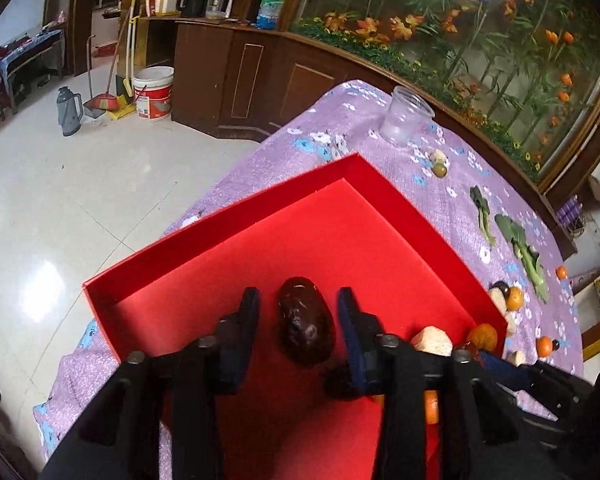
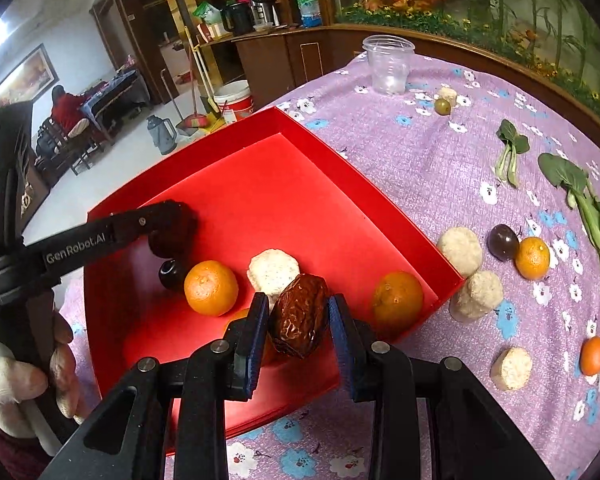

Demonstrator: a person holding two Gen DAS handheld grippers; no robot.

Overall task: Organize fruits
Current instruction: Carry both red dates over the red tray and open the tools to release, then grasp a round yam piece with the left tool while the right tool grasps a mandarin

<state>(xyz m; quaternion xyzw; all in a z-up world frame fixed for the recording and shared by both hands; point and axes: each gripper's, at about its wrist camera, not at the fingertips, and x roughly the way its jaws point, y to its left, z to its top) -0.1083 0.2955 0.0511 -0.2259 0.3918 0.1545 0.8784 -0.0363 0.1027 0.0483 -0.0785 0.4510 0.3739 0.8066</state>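
A red box [image 1: 352, 168] [image 2: 340, 156] sits on the purple flowered tablecloth. My left gripper [image 1: 298, 300] is open over the box floor, its fingers either side of a dark red date [image 1: 306, 322] that lies there untouched. In the right wrist view the left gripper [image 2: 172, 232] reaches in from the left. My right gripper [image 2: 299, 312] is shut on a brown wrinkled date [image 2: 298, 316], held above the box's near part. Inside the box lie oranges [image 2: 211, 288] [image 2: 398, 300], a white round piece [image 2: 273, 272] and a dark grape [image 2: 172, 274].
On the cloth right of the box lie white pieces [image 2: 460, 250], oranges [image 2: 532, 258] [image 2: 594, 356], a dark grape [image 2: 502, 242], a green olive [image 2: 442, 106] and green leaves [image 2: 572, 188]. A clear plastic cup [image 2: 388, 64] stands at the far side. The table edge drops to the floor on the left.
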